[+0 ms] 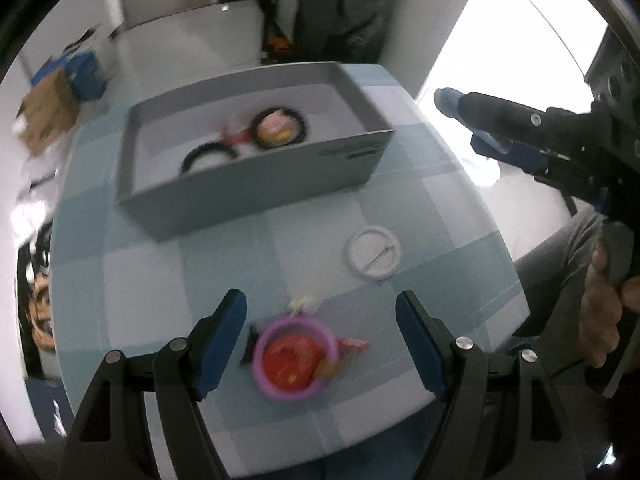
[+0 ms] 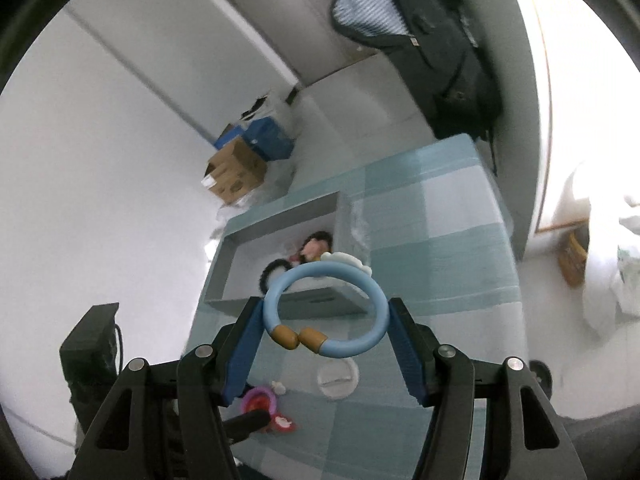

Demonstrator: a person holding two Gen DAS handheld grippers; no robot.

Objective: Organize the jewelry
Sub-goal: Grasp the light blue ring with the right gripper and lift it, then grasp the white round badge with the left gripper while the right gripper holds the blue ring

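My left gripper (image 1: 320, 320) is open just above a purple bracelet with a red charm (image 1: 294, 360) on the checked cloth. A white bracelet (image 1: 373, 253) lies to its right. A grey box (image 1: 256, 196) behind holds black bracelets with charms (image 1: 280, 128). My right gripper (image 2: 326, 320) is shut on a light blue bracelet (image 2: 326, 308) with tan beads and a white cloud charm, held in the air above the table on the near side of the grey box (image 2: 280, 304). The right gripper also shows in the left wrist view (image 1: 476, 120).
The table (image 1: 440, 208) has a blue-and-white checked cloth. A cardboard box and blue box (image 2: 240, 164) sit on the floor at the back left. A dark jacket (image 2: 440, 60) hangs behind the table. The left gripper's body (image 2: 92, 360) is at the table's left.
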